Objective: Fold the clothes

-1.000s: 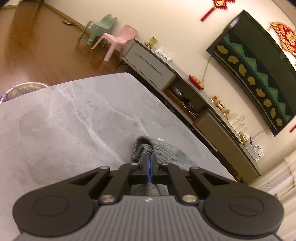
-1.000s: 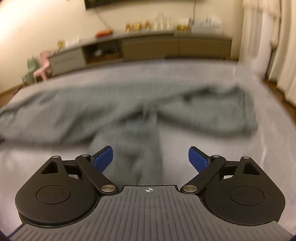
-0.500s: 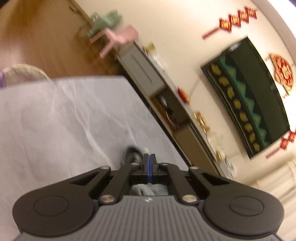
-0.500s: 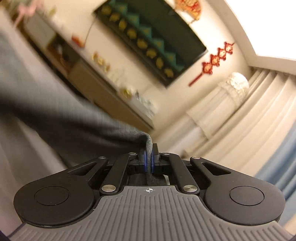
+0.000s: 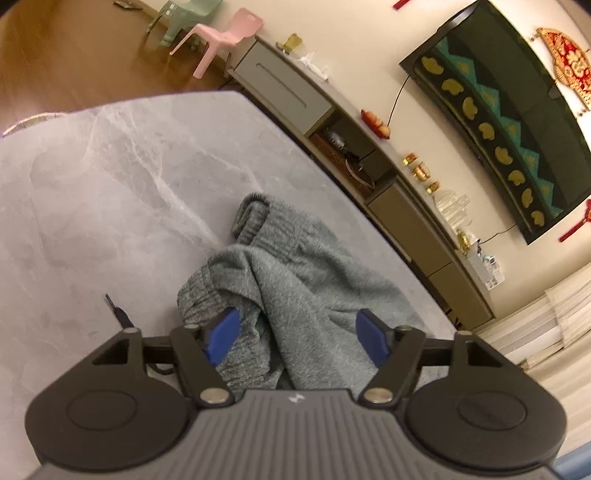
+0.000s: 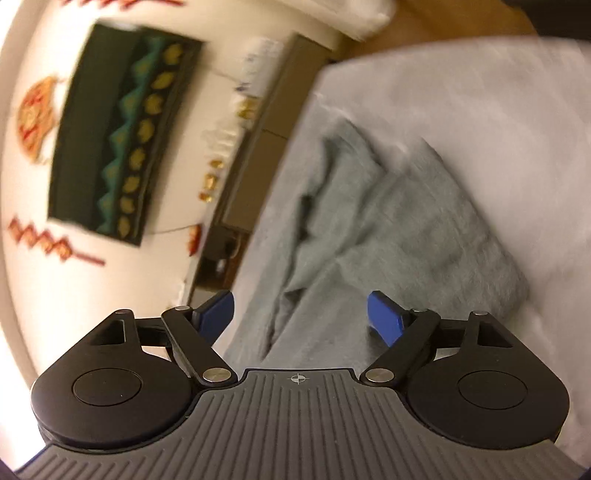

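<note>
**Grey Garment Bunched on Marble Table, Both Grippers Spreading**

In the left wrist view, a green chair (image 5: 186,20) and a pink chair (image 5: 225,35) stand far left on the wood floor. The grey marble table (image 5: 92,192) fills the near left, with a small dark pin (image 5: 117,312) lying on it just left of the garment (image 5: 295,280). The garment, a grey knit with a ribbed cuff at its far end, lies crumpled near the table's right edge. The left gripper (image 5: 297,334) hangs over its near part, blue pads wide and opening, cloth beneath them but not pinched. A low cabinet (image 5: 406,214) runs along the wall to the right, under a dark hanging (image 5: 517,122) with gold motifs.

In the blurred right wrist view, the right gripper (image 6: 301,314) also has its jaws apart and opening, above the garment (image 6: 388,236), which lies folded over itself on the table (image 6: 498,110).

No writing or brand can be read.
</note>
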`<act>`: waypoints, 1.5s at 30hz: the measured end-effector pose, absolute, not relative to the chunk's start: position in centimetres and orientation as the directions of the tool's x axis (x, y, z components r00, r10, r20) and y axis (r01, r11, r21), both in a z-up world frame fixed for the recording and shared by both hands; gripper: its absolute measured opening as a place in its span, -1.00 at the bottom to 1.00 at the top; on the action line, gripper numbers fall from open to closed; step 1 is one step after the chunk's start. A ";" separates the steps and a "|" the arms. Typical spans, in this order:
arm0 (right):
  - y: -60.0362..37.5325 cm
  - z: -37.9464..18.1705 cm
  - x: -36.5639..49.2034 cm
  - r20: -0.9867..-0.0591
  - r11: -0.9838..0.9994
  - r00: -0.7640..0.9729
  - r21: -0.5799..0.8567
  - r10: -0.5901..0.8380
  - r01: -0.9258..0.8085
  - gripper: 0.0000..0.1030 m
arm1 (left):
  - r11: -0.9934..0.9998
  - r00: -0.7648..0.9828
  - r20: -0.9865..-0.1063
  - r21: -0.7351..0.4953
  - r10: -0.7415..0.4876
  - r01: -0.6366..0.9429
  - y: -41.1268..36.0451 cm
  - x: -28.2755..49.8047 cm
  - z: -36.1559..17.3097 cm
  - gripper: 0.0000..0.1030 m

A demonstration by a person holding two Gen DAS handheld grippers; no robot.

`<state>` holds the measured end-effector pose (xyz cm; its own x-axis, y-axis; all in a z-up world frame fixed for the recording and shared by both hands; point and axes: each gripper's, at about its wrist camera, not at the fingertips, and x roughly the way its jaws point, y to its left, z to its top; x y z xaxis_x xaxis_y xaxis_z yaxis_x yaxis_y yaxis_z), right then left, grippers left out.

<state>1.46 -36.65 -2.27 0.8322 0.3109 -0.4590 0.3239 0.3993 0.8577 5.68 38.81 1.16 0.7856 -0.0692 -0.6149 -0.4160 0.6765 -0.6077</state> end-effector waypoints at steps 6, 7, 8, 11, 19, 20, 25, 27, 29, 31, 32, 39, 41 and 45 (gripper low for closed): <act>-36.7 -4.9 2.1 -0.599 0.397 0.773 0.775 0.211 0.492 0.61 | 0.757 0.735 -0.675 -0.512 -0.062 -0.406 38.3 11.2 -0.7 0.17; -36.9 -4.9 2.4 -0.610 0.412 0.768 0.762 0.197 0.500 0.61 | 0.775 0.726 -0.686 -0.489 -0.058 -0.400 38.5 12.4 -1.1 -0.44; -37.0 -5.0 2.9 -0.620 0.421 0.761 0.752 0.191 0.507 0.61 | 0.792 0.720 -0.692 -0.470 -0.057 -0.389 38.7 13.5 -1.4 -0.86; -37.2 -5.6 4.9 -0.645 0.463 0.740 0.724 0.189 0.512 0.62 | 0.804 0.810 -0.582 -0.517 -0.078 -0.294 39.7 14.8 -0.8 -0.87; -36.6 -3.6 4.1 -0.656 0.614 0.747 0.635 0.108 0.469 0.61 | 0.720 0.950 -0.288 -0.685 -0.123 -0.114 44.4 3.3 5.0 -0.87; -36.6 -3.8 4.1 -0.667 0.606 0.735 0.638 0.127 0.475 0.61 | 0.693 0.910 -0.398 -0.689 -0.117 -0.212 45.1 3.0 3.0 -0.87; -34.3 -3.1 5.1 -0.657 0.694 0.732 0.613 0.180 0.379 0.61 | 0.669 0.733 -0.680 -0.559 -0.032 -0.489 46.2 2.5 -2.0 -0.85; -31.9 -2.0 5.6 -0.655 0.791 0.733 0.542 0.185 0.284 0.58 | 0.706 0.721 -0.693 -0.502 0.017 -0.499 45.6 2.8 -1.8 -0.83; -29.4 -1.3 6.3 -0.666 0.870 0.719 0.458 0.200 0.182 0.50 | 0.707 0.728 -0.686 -0.508 0.012 -0.491 44.8 3.2 -1.5 -0.77; -27.5 -2.3 7.2 -0.737 0.912 0.645 0.382 0.205 0.147 0.33 | 0.716 0.729 -0.684 -0.501 0.017 -0.487 44.0 3.9 -1.4 -0.73; -26.6 -2.9 7.6 -0.770 0.930 0.605 0.344 0.203 0.127 0.27 | 0.724 0.729 -0.685 -0.496 0.015 -0.480 43.8 4.4 -1.3 -0.70; -26.4 -2.4 6.8 -0.798 0.960 0.596 0.230 0.093 0.158 0.29 | 0.760 0.738 -0.675 -0.472 0.014 -0.447 42.2 6.2 -1.1 -0.38; -27.7 -1.9 5.2 -0.770 0.923 0.629 0.312 0.108 0.223 0.48 | 0.753 0.731 -0.682 -0.471 0.019 -0.459 42.2 6.3 -1.4 -0.33; -28.8 -1.4 3.5 -0.763 0.889 0.646 0.315 0.029 0.332 0.63 | 0.741 0.706 -0.707 -0.461 0.025 -0.489 42.7 6.6 -1.8 -0.33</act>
<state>3.48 -28.81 -1.39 0.6462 0.0287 -0.7626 0.3323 0.8890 0.3150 6.58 42.75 -1.84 0.7063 0.0253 -0.7075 -0.4887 0.7405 -0.4613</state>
